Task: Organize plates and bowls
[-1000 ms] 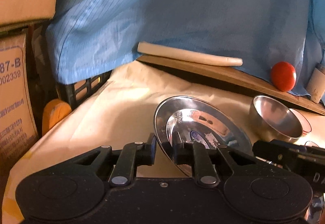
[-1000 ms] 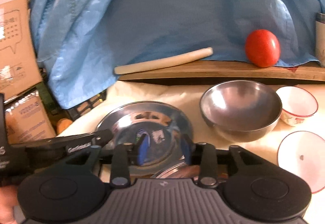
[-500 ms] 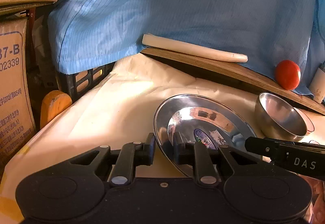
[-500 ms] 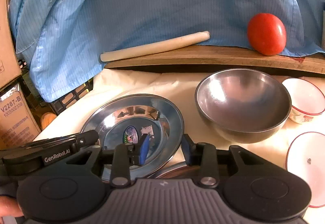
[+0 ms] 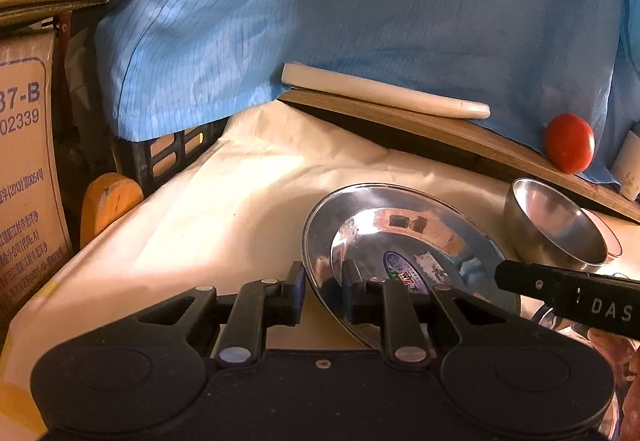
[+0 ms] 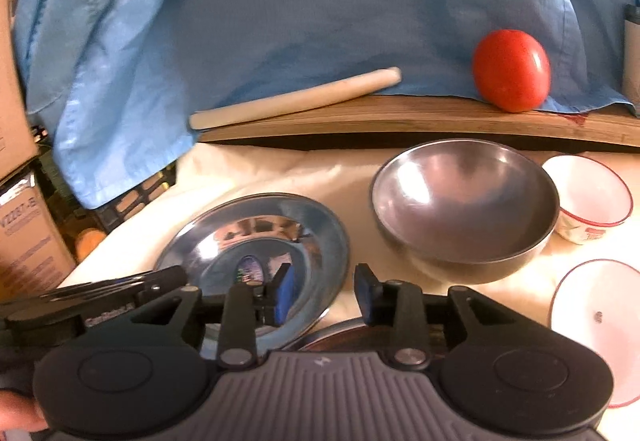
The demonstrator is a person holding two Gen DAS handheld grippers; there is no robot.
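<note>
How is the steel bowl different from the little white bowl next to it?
The steel bowl is bare grey metal; the white bowl has a red rim and a printed side. The steel bowl looks wider and sits left of the white bowl. Both stand upright and empty on the cloth.

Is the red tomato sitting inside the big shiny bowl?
No, the tomato sits up on the wooden board behind the big shiny bowl, and the bowl is empty.
</note>
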